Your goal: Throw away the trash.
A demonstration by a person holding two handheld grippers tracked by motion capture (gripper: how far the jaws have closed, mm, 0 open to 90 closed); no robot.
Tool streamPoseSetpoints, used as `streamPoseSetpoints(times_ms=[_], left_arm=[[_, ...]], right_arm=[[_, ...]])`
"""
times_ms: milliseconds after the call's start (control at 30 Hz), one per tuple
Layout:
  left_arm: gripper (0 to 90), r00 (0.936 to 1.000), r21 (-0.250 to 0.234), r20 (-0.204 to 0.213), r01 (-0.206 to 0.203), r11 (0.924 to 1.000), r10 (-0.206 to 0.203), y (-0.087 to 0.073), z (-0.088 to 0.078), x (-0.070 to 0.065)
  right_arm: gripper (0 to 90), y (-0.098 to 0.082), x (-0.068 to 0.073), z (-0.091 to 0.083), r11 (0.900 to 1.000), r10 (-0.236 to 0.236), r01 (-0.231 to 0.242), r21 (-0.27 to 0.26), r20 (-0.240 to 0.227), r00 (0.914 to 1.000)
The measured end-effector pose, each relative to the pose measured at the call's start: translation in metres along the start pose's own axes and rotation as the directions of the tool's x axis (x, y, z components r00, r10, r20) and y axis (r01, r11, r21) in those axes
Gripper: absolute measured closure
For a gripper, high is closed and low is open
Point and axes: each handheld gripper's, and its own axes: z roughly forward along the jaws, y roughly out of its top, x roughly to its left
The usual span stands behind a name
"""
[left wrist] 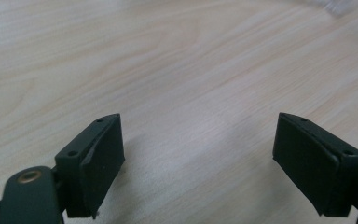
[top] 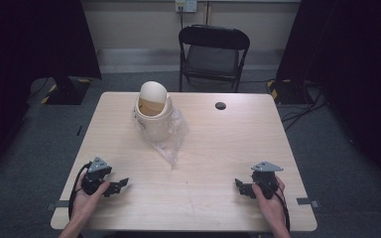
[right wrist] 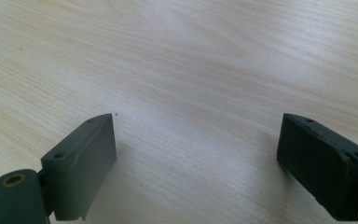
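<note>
- Left gripper [top: 120,184]: jaws spread, nothing between them, low over the table [top: 203,198].
- Right gripper [top: 239,186]: jaws spread, nothing between them.
- Small bin [top: 153,111]: on a plastic bag [top: 171,141], far side, well apart from both.

Right gripper [right wrist: 198,163]: two black, blocky plastic jaws rising from the bottom corners of the view, standing wide apart with nothing between them.
Left-hand jaw: greyer in the light (two small screw holes on its top face), with a brass-coloured rivet [right wrist: 13,179] on the arm below.
Pale wood-grain laminate table [right wrist: 191,60]: bare surface close beneath the jaws, shadowed under each.
</note>
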Motion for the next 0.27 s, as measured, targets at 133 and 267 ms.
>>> streamPoseSetpoints(times_ms=[133,267], left_arm=[[14.1,0.9993,-0.017,-0.026,-0.026,0.9995,0.025,-0.0038,0.0039,-0.0023],[13.6,0.9992,-0.019,-0.026,-0.030,0.9994,0.029,-0.0040,0.0041,-0.0020]], right_arm=[[10.8,0.0000,0.0000,0.0000,1.000,0.000,0.000,0.000,0.000,1.0000],[10.8,0.0000,0.0000,0.0000,1.000,0.000,0.000,0.000,0.000,1.0000]])
